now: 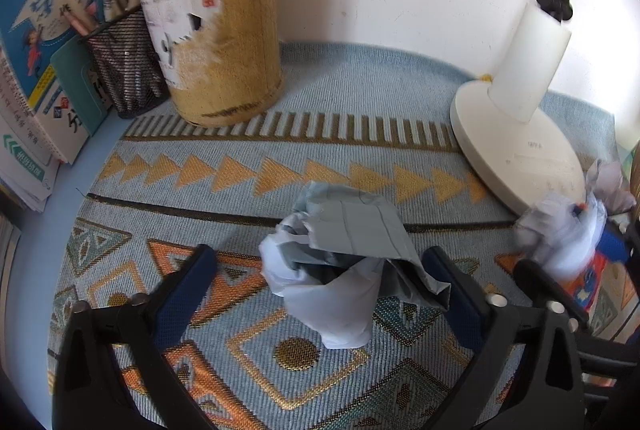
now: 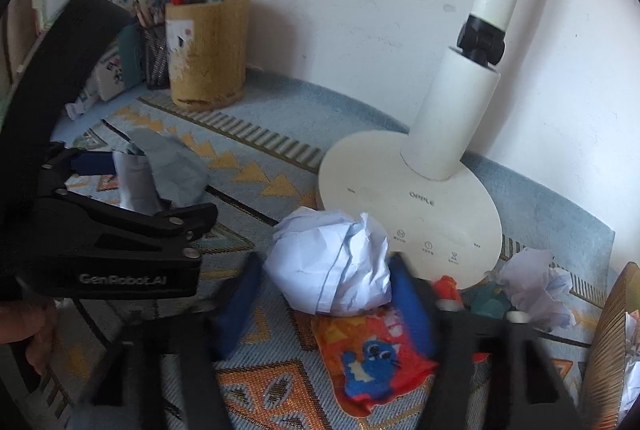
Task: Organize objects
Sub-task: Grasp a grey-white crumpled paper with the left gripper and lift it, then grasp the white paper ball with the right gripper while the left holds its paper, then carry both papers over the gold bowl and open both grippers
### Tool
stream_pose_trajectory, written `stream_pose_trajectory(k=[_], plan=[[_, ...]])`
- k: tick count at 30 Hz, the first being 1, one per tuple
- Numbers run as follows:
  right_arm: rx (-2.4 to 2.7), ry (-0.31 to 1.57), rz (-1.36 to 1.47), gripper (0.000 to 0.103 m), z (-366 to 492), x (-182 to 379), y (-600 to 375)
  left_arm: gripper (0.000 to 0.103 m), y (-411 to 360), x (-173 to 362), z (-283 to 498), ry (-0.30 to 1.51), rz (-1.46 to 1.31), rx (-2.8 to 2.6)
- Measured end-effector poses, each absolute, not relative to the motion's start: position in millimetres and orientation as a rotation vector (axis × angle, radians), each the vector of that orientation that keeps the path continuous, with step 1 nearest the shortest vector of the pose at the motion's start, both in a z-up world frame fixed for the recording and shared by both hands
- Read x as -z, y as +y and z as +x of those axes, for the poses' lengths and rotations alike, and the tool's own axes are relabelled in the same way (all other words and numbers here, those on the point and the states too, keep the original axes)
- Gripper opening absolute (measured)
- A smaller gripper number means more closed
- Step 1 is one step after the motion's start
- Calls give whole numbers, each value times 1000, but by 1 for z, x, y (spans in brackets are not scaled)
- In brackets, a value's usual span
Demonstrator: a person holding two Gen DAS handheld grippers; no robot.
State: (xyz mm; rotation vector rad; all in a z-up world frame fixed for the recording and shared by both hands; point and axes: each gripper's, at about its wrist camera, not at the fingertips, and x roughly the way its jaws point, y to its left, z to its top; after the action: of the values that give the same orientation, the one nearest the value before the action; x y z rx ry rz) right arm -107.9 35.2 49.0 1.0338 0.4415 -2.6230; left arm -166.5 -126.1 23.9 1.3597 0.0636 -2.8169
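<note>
While both paper wads sit on the patterned cloth over the desk, neither is lifted yet, so tidying looks barely begun. Left tool [image 1: 320, 286] is half-closed around a grey-blue crumpled paper [image 1: 344, 258]; right pad touches it, left pad stands apart w/ a gap. Right tool [image 2: 324, 294] pinches a white crumpled paper [image 2: 332, 262] just in front of the lamp base [image 2: 440, 205], both pads against it. A third wad [image 2: 536, 286] lies near, right of the lamp. Grey wad's long axis runs roughly toward the camera, pale end nearest; white one is roundish, no clear axis.
</note>
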Motion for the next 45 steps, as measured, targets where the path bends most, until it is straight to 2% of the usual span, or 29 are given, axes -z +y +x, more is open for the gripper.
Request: stream_pose_trajectory(k=[1,3,7,14,16,24,33,40,43,45], plan=[[2621,429,986,53,-103,-53,36,51,-132,-30,-160,112,1293,2829],[2612,396,861,53,-88,-63,39,51,-146,-43,-142,241,1130,2872],[2595,323,681,53,-68,-77,48,53,-160,-49,-135,283,1084,2872],[2604,234,706,53,-74,-77,58,55,-154,-53,-157,284,1126,2858],[2611,232,705,53,-72,-78,56,55,-157,-37,-172,313,1143,2836],[2616,235,706,53,-72,-77,57,55,-173,-29,-178,429,1177,2799],[2622,201,717,54,-74,-76,61,55,-171,-31,-176,394,1164,2785],[2653,166,679,54,-69,-79,67,55,-163,-42,-168,289,1069,2777],[2677,100,623,54,-62,-84,78,55,-150,-50,-161,185,999,2801],[2654,5,637,54,-60,-93,91,55,-138,-63,-154,219,990,2845]])
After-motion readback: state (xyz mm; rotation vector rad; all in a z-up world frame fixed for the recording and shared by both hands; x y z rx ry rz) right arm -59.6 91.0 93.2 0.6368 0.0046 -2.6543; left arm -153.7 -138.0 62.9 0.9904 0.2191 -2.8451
